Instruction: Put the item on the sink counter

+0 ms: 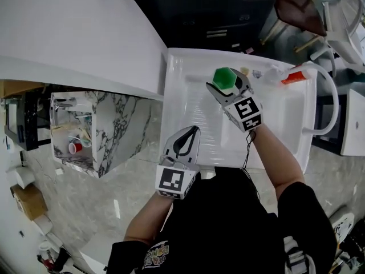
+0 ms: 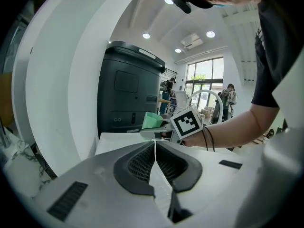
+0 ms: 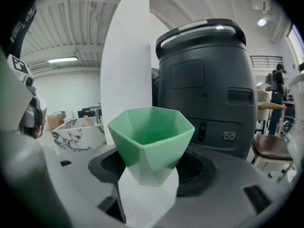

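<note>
The item is a green faceted cup (image 1: 224, 77), upright between the jaws of my right gripper (image 1: 227, 83), which is shut on its lower part. It hangs over the back of the white sink (image 1: 179, 67), near the far rim. In the right gripper view the cup (image 3: 152, 134) fills the middle and its pale base sits between the pads. My left gripper (image 1: 194, 133) is shut with nothing in it, low over the sink's front left. From the left gripper view, the cup (image 2: 153, 120) and the right gripper's marker cube (image 2: 190, 122) show ahead.
A white arched faucet (image 1: 329, 96) stands at the sink's right side. A red tube (image 1: 293, 76) and small items lie on the back rim. A white wall (image 1: 74, 33) runs on the left. A marble box (image 1: 108, 130) sits below it. A dark grey bin (image 3: 209, 80) stands behind.
</note>
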`<state>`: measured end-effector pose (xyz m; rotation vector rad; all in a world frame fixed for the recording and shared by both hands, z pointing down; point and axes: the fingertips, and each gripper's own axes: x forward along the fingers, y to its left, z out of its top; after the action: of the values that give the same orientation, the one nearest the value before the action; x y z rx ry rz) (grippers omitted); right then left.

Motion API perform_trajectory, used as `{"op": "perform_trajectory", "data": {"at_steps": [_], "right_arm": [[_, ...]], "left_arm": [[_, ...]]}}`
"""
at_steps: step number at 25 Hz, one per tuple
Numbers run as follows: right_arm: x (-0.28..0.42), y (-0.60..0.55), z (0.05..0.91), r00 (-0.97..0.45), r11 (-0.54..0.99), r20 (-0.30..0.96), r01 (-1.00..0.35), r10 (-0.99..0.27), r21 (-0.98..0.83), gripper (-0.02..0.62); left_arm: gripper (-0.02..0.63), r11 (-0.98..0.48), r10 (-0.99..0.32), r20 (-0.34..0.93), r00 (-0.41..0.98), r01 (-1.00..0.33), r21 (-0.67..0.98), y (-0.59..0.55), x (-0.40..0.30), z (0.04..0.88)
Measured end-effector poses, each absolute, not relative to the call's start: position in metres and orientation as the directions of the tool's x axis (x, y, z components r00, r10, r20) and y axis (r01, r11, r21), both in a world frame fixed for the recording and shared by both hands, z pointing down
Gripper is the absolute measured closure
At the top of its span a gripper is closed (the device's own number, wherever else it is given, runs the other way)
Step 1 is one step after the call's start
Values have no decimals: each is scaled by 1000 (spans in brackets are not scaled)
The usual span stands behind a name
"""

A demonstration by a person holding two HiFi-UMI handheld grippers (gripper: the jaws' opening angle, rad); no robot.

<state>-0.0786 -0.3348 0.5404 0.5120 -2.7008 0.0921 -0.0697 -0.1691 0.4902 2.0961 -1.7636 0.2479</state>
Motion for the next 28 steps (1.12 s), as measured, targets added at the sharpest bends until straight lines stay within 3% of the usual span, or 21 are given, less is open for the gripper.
{"op": "perform_trajectory", "data": {"at_steps": [28], "right_arm": [[-111,-391,628,-815,934,472,-355,-335,48,245]], "left_arm": [[586,1,-875,474,99,-978,207,-152,-82,521]]}}
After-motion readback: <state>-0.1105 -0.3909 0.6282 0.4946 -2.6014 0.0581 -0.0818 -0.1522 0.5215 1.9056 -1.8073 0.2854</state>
